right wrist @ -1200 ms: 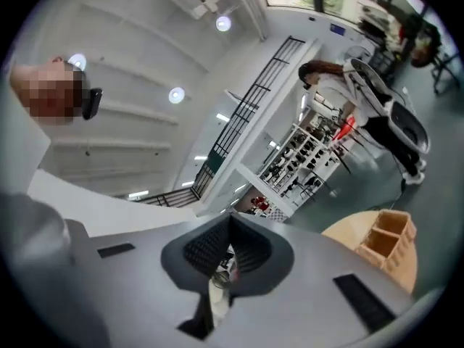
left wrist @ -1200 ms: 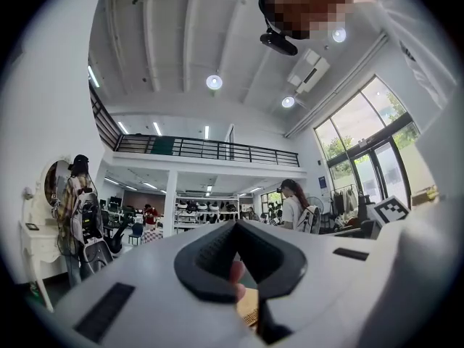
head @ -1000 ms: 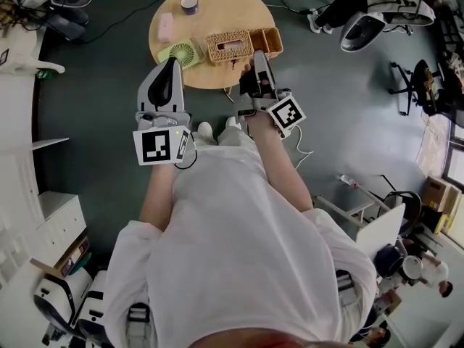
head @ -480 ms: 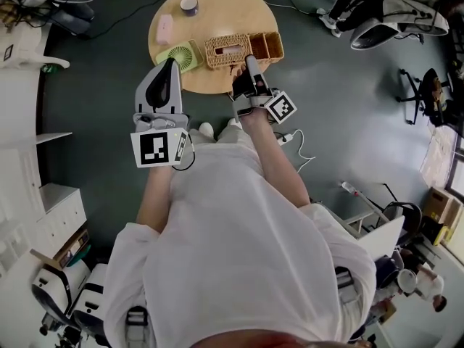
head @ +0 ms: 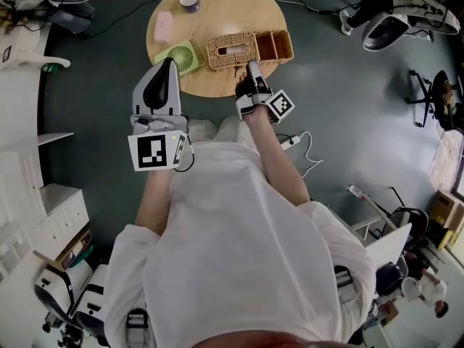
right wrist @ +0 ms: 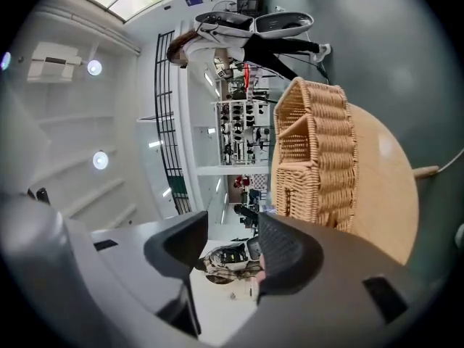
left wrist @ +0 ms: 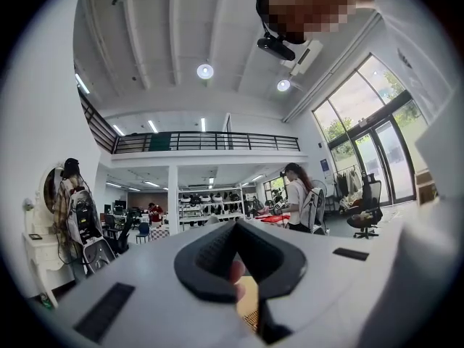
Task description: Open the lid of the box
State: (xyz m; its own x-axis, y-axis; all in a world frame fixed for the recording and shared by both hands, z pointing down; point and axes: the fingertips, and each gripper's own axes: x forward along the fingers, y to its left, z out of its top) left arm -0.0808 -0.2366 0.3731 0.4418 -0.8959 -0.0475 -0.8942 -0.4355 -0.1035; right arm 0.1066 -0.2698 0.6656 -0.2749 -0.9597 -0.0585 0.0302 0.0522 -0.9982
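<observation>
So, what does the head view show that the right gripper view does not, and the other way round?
Only the head view: the green fan, the pink item, the tape roll, the left tool and the slotted lid from above.
Only the right gripper view: the right tool's jaws, which have just been opening, now apart with nothing between them. A balcony railing shows behind.
Both: the wicker boxes, the round wooden table and the right tool.
</observation>
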